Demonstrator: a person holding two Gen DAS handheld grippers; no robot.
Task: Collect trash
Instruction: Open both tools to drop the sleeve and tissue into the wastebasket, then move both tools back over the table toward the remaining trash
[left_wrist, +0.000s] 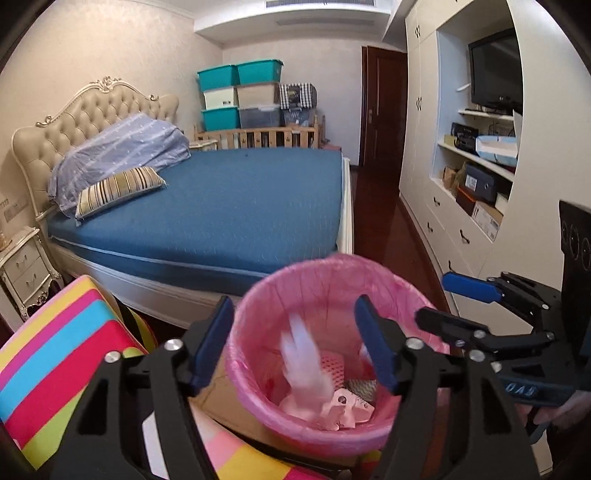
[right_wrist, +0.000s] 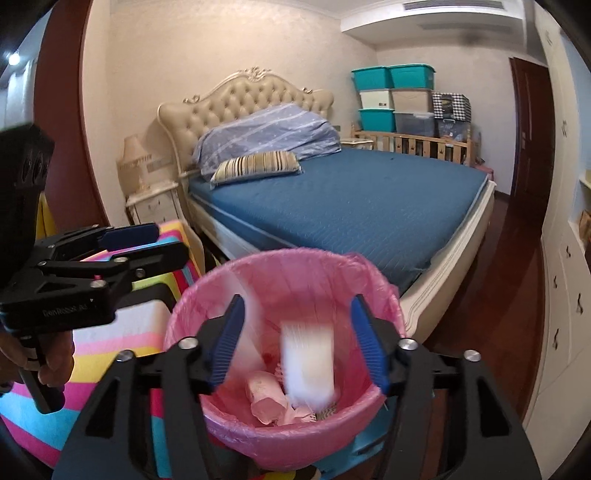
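White paper scraps (left_wrist: 303, 354) blur mid-fall into the pink-lined bin (left_wrist: 258, 295) at lower centre, onto crumpled trash already inside. Both claws — left (left_wrist: 295, 347), right (right_wrist: 297, 341) — hang over it, jaws apart and empty. The drop step looks finished — next, hunt for remaining litter.

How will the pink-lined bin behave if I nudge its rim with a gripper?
The bin looks light, holding only crumpled paper, so it would probably slide or tip. Its thin liner is likely slippery and may bunch rather than give grip.
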